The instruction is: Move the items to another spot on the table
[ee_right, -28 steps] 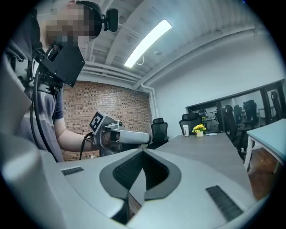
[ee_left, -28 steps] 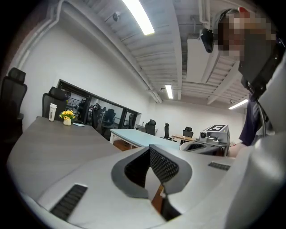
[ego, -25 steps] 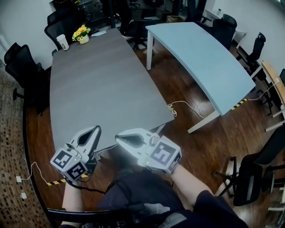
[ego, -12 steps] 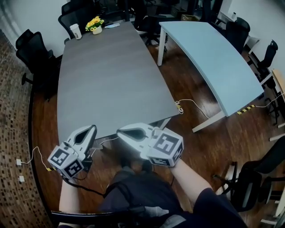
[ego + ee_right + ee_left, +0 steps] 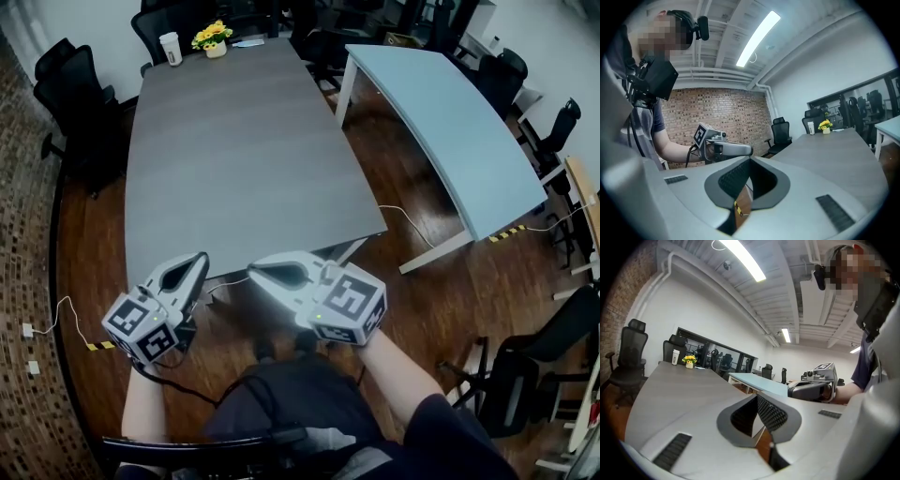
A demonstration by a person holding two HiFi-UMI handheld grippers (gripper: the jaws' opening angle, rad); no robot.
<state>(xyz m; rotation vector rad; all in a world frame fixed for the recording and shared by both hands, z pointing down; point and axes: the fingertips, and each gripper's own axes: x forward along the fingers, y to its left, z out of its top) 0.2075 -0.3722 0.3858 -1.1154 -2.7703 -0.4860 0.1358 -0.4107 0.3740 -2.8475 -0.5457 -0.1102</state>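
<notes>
Grey table's long axis runs bottom to top in the head view. At its far end, upper left, a white cup stands upright beside a yellow flower pot. The left gripper and right gripper, both closed and empty, hang at lower centre over the dark wood floor.

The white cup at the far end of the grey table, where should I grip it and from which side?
Probably around the middle of its wall, jaws on either side. The white cup stands upright and round, so come level from the near side, clear of the flower pot beside it.
</notes>
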